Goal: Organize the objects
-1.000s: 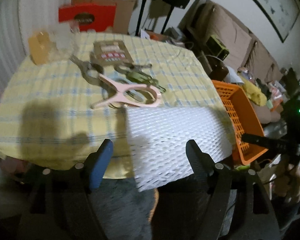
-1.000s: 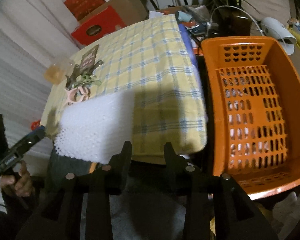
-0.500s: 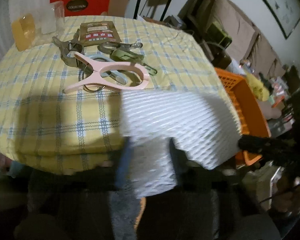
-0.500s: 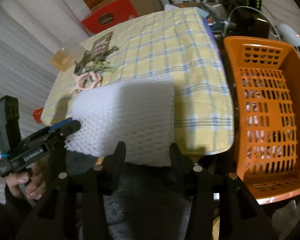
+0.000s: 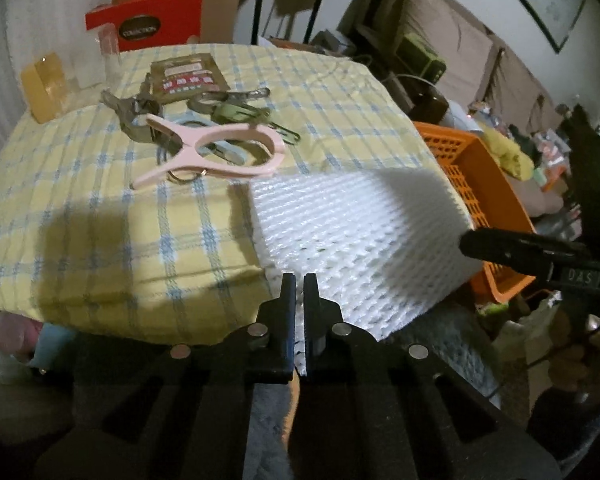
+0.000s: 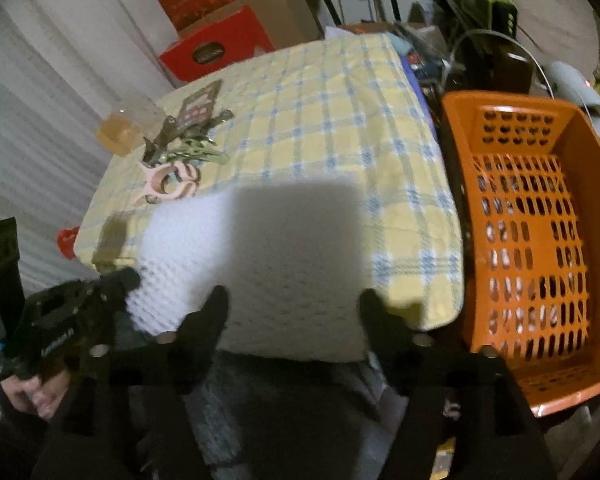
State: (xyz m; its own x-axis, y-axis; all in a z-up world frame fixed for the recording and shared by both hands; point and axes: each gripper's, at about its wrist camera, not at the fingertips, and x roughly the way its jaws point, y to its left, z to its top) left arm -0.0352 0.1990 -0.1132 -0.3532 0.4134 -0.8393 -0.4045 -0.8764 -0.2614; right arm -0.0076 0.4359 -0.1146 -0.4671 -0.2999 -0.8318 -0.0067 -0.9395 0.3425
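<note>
Here, a white foam-mesh sheet lies at the near edge of the yellow-and-blue checked cloth-covered counter, pinched at its front rim.

Its long axis runs side to side along the counter's near edge, one short end pointing at the orange perforated plastic basket just beside the counter, the front rim overhanging. The left gripper has its jaws pressed together on that overhanging rim near the sheet's left corner. The right gripper has just been opening; its jaws stand spread, with the sheet's front edge between them and no pad pressing it. Behind the sheet a pale pink plastic clothes peg lies flat atop a heap of green and grey metal clips.
</note>
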